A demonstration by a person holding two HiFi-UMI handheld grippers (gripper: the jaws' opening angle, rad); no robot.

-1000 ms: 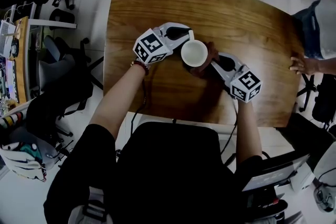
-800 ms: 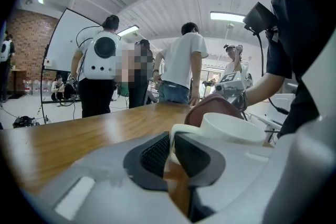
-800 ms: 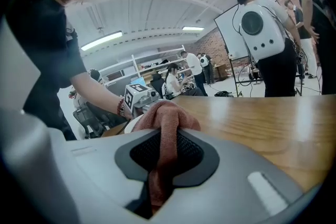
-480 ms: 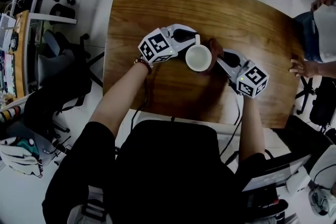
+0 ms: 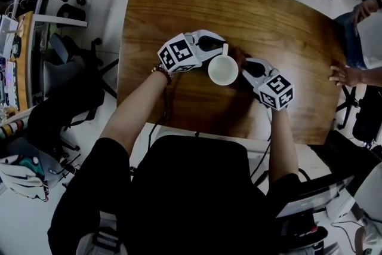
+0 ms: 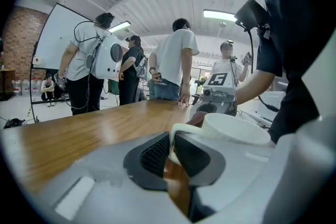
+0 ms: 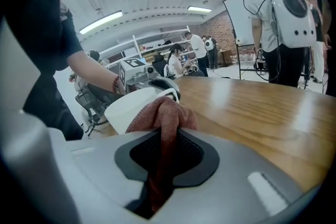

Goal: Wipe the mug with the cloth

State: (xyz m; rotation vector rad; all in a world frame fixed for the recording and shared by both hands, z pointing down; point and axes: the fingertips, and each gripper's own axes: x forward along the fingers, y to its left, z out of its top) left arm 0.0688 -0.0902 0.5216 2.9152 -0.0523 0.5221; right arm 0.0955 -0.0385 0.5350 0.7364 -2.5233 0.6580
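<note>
two claws share the job: left claw (image 6: 171, 150) is pinched narrow on the handle (image 6: 181, 127) of the white mug (image 5: 222, 70), holding it upright near the middle of the wooden surface (image 5: 280, 21); can't tell if its base rests on the wood or hangs just above. right claw (image 7: 164, 136) is clamped on a reddish cloth (image 7: 167, 112), w/ the bunched end sticking out past the tips & pressed against the mug's outer wall, on the side away from the handle. step in hand, imo: rubbing the outside wall. to do it well: keep the left grip firm & steady so the mug doesn't swivel about its thin handle; push the cloth w/ light pressure only, since a hard shove could twist the mug out of the pinch; sweep round the wall & up to the rim, then re-angle the mug to reach the other side & the inside. keep the hard claw tips off the ceramic, only cloth should touch.
</note>
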